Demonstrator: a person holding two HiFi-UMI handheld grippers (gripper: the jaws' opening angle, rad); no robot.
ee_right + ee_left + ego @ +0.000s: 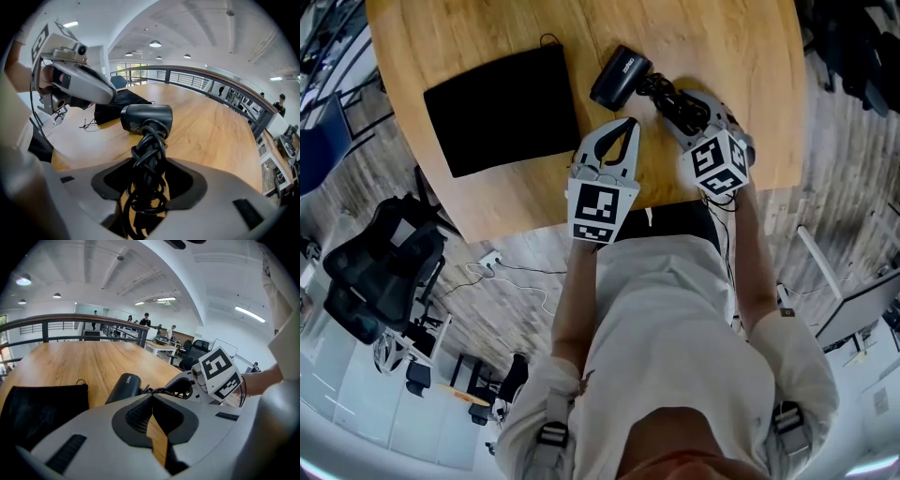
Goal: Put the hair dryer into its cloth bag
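Note:
A black hair dryer (621, 75) lies on the wooden table (712, 37), barrel toward the flat black cloth bag (502, 111) to its left. Its cord is wound round the handle. My right gripper (680, 105) is shut on that wrapped handle; in the right gripper view the coiled cord fills the space between the jaws of the right gripper (146, 176), with the dryer barrel (146, 118) and the bag (117, 105) beyond. My left gripper (628, 124) hovers just in front of the barrel, shut and empty. The left gripper view shows the left gripper (152, 399), the dryer (125, 386) and the bag (44, 411).
The table's curved near edge (525, 230) runs just below both grippers. A black office chair (380, 272) stands on the floor at the left, with a power strip and cable (492, 258) beside it. A railing (70, 322) borders the table's far side.

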